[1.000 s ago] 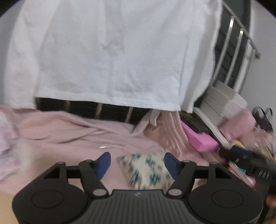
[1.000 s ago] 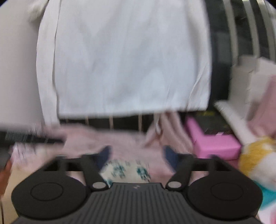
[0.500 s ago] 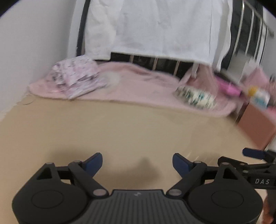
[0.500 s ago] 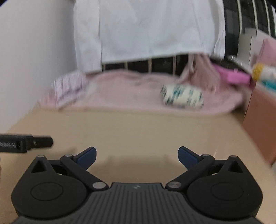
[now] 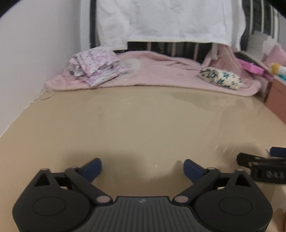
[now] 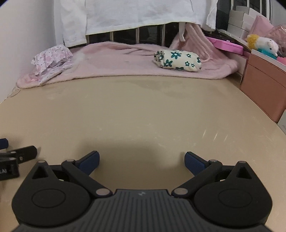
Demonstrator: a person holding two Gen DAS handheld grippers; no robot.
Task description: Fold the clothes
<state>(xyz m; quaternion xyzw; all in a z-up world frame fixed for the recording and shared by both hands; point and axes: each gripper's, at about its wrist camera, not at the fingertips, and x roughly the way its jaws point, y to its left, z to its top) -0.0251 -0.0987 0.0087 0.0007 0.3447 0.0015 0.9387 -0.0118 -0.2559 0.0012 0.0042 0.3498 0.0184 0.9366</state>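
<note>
- While both grippers hover low over the bare beige worktop [image 6: 143, 110], nothing lies between them and the clothes at its far end.
- A pink blanket [image 6: 114, 62] covers that far end, below a white cloth [image 6: 135, 12] hanging on a railing.
- The folded floral bundle [image 6: 177, 60] rests on the blanket's right part, its long axis running left to right.
- The crumpled pink-print garment [image 6: 51, 61] sits on the blanket's left end by the wall, well apart from the bundle.
- A pink cabinet [image 6: 264, 89] borders the worktop on the right, with a plush toy [image 6: 262, 43] on top.
- The left gripper [image 5: 143, 168] has its jaws spread wide, empty.
- The right gripper [image 6: 142, 160] is likewise spread and empty.
</note>
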